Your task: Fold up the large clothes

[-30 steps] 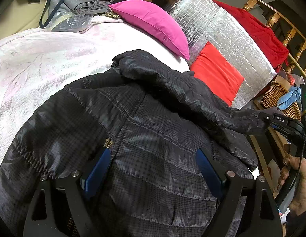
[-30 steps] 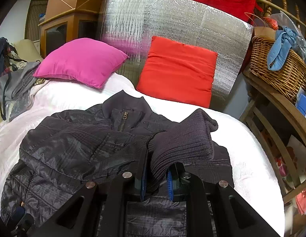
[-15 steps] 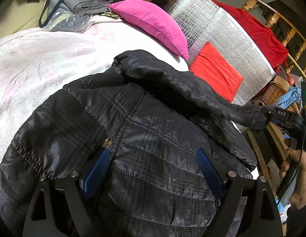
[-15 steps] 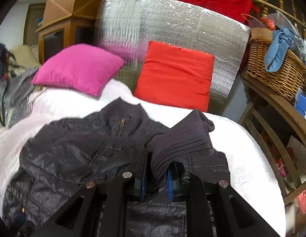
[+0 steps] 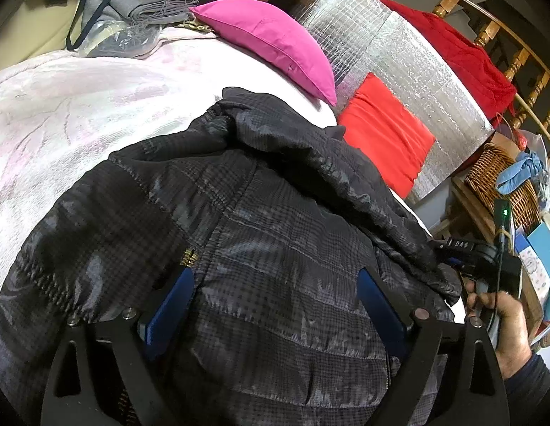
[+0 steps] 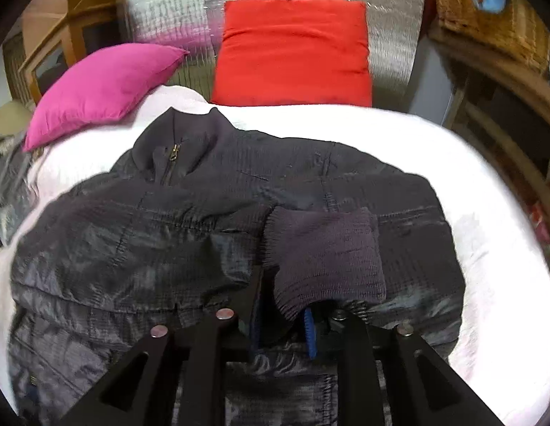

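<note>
right tongs [image 6: 280, 319]: jaws have just been opening; ribbed knit cuff [image 6: 324, 259] sits between the blue pads, grip looks slack, no longer pinched.
left tongs [image 5: 275, 305]: spread wide, hovering over jacket front, nothing clamped.
jacket [image 5: 239, 248]: dark quilted puffer, flat on white bed [image 5: 61, 113], collar toward pillows, sleeve folded across chest.
handling: light, limp, slick shell. Likely slides off itself; padding should spring back.
grip points: cuff, hem, stitched seams, not bare shell.
textures: stretchy knit cuff and collar; brass zip [image 6: 173, 152].
surround: pink pillow [image 6: 104, 85], red cushion [image 6: 292, 53], foil panel [image 5: 399, 53].
</note>
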A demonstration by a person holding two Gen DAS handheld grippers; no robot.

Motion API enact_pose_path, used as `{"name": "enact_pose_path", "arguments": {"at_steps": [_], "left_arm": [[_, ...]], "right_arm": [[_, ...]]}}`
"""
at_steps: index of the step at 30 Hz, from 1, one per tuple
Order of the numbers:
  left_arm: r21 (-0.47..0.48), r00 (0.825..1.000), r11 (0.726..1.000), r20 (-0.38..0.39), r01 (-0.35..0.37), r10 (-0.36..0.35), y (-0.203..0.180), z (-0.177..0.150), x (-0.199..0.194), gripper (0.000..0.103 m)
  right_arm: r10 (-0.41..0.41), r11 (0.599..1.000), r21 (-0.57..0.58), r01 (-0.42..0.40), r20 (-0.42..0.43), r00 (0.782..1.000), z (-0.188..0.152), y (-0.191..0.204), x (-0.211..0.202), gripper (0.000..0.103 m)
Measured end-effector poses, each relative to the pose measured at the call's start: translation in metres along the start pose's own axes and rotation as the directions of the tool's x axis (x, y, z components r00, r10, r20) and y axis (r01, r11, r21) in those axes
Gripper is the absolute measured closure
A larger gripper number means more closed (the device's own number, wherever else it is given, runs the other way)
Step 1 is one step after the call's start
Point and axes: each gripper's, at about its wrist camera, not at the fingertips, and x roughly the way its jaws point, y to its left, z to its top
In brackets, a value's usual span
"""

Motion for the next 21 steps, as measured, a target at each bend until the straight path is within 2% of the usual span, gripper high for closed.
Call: {"name": "enact_pose_path", "arguments": {"at_steps": [2,6,8,11,12,13,15,16,17,19,21], "left_arm": [[-0.001,1.0,1.0,0.0,0.001,-0.001,0.001,0.001,0.0,0.01],[-0.054,0.999,0.998,-0.044,0.015,-0.018,0.0,0.011,-0.006,0.01],[-0.085,0.998,0.996,-0.044,0.034,-0.038,-0.004,0.025,-0.016,0.01],[-0.079,0.996,0.995,-0.055,0.061,-0.065,-0.014,0.056,-0.02,0.01],[-0.105,0.996,0.993,-0.064,0.062,-0.069,-0.013,0.07,-0.018,0.01],[-0.134,0.996,0.989,-0.054,0.07,-0.078,-0.01,0.082,-0.015,0.01],[-0.189,0.994,0.979,-0.055,0.079,-0.091,-0.003,0.11,0.0,0.01],[-0.214,0.993,0.974,-0.071,0.075,-0.092,0.001,0.12,0.01,0.01],[-0.246,0.991,0.966,-0.081,0.084,-0.106,0.005,0.128,0.02,0.01],[-0.316,0.982,0.945,-0.136,0.081,-0.129,0.014,0.141,0.05,0.01],[-0.351,0.98,0.935,-0.159,0.054,-0.117,0.021,0.146,0.074,0.02]], "right_arm": [[0.086,0.993,0.082,-0.084,-0.018,0.996,0.002,-0.015,-0.002,0.004],[0.21,0.967,0.154,-0.204,-0.026,0.977,-0.002,-0.026,-0.007,0.002],[0.308,0.934,0.205,-0.292,-0.047,0.95,-0.001,-0.03,-0.003,0.002],[0.362,0.907,0.25,-0.34,-0.049,0.931,0.0,-0.031,0.003,0.003],[0.376,0.9,0.258,-0.351,-0.055,0.925,0.0,-0.031,0.005,0.003],[0.38,0.9,0.258,-0.353,-0.063,0.923,0.001,-0.029,0.007,0.009],[0.367,0.907,0.257,-0.335,-0.088,0.926,0.001,-0.028,0.012,0.037],[0.348,0.914,0.26,-0.312,-0.102,0.932,0.001,-0.029,0.015,0.07],[0.356,0.91,0.266,-0.319,-0.107,0.928,0.002,-0.031,0.017,0.082],[0.347,0.917,0.238,-0.319,-0.086,0.934,0.008,-0.031,0.012,0.088],[0.344,0.923,0.2,-0.329,-0.043,0.938,0.016,-0.031,-0.002,0.088]]}}
